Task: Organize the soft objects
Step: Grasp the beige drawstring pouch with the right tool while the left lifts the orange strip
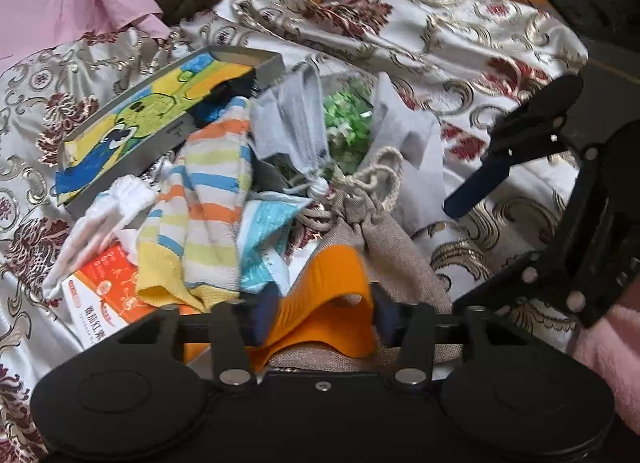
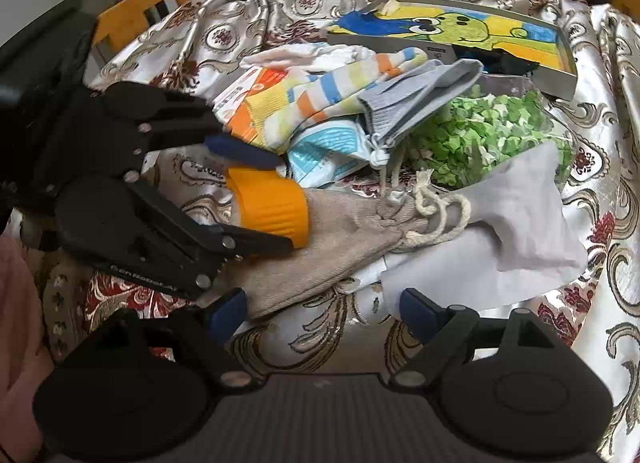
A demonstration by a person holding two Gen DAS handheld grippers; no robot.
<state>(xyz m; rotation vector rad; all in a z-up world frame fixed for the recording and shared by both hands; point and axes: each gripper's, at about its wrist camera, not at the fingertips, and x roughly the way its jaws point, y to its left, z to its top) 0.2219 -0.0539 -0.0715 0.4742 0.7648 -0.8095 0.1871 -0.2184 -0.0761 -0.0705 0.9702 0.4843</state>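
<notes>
Left wrist view: the left gripper (image 1: 326, 317) clamps a folded orange cloth (image 1: 332, 295) over a beige drawstring pouch (image 1: 384, 247), amid a heap of striped socks (image 1: 212, 199) on the patterned bedspread (image 1: 460, 43). Right wrist view: the right gripper (image 2: 324, 309) hangs with its jaws wide apart and nothing gripped, near the bedspread's front edge, just short of the pouch and a pale grey cloth (image 2: 516, 223).

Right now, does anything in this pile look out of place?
Yes: among the socks and pouches, a hard picture tray sits tilted at the far side, and an orange printed box lies half buried under the striped sock.
</notes>
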